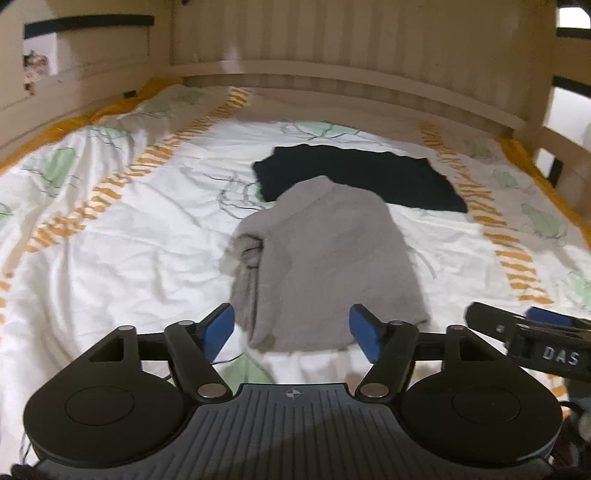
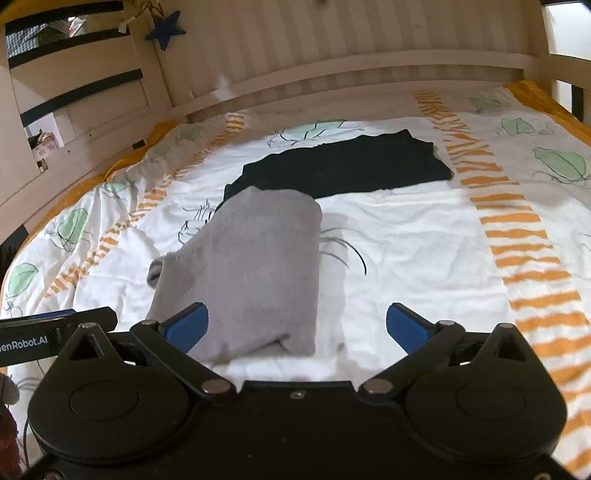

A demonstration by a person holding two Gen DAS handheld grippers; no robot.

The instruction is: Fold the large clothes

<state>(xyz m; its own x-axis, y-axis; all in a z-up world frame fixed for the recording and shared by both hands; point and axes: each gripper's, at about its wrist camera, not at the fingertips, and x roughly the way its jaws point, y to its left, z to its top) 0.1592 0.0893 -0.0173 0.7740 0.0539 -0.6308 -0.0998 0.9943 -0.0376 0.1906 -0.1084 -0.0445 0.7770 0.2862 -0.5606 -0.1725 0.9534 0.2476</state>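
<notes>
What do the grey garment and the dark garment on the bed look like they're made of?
Grey garment: soft, matte, slightly fuzzy knit, likely fleece or jersey; it slumps in thick rounded folds. Dark garment: thinner matte fabric, perhaps cotton, lying flat; too dark to show weave.

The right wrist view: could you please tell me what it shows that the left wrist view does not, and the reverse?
Only the right wrist view shows the dark blue star hanging on the wooden frame, and the left tongs entering at its left edge.

Only the left wrist view shows the bunched sleeve end on the grey garment's left side, and the right tongs entering at its right edge.

Both show the folded grey garment overlapping the dark folded garment on the patterned bedcover, with both tongs open and empty.
</notes>
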